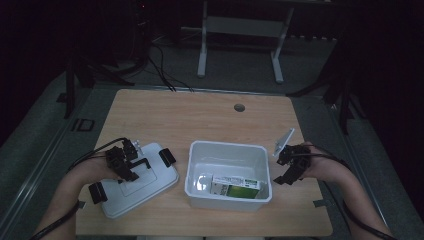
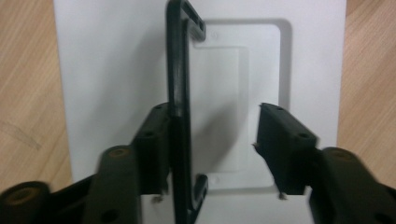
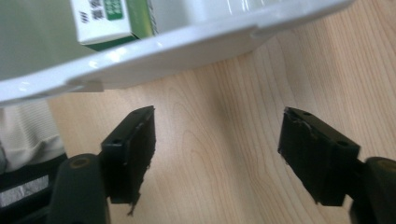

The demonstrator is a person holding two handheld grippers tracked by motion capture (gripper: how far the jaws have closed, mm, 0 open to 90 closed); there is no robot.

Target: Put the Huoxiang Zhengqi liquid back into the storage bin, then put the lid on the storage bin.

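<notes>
A white lid (image 1: pixel 150 187) lies flat on the left of the wooden table, with a black clip (image 1: pixel 168 156) at each end. My left gripper (image 1: pixel 131 170) hangs over its middle. In the left gripper view the lid's thin black handle (image 2: pixel 178 70) stands up between the jaws of the left gripper (image 2: pixel 214 112). It rests against the left pad, and the right pad stays apart from it. A white bin (image 1: pixel 227 150) sits mid-table with a green and white box (image 1: pixel 236 187) inside. My right gripper (image 1: pixel 280 166) is just right of the bin. Its jaws (image 3: pixel 219 116) are open over bare wood, facing the bin's rim (image 3: pixel 187 46).
A round cable hole (image 1: pixel 239 107) sits near the table's far edge. A white metal stand (image 1: pixel 240 30) is on the floor beyond the table. The table's front edge runs close behind both hands. Light clothing (image 3: pixel 28 135) shows past the table edge in the right gripper view.
</notes>
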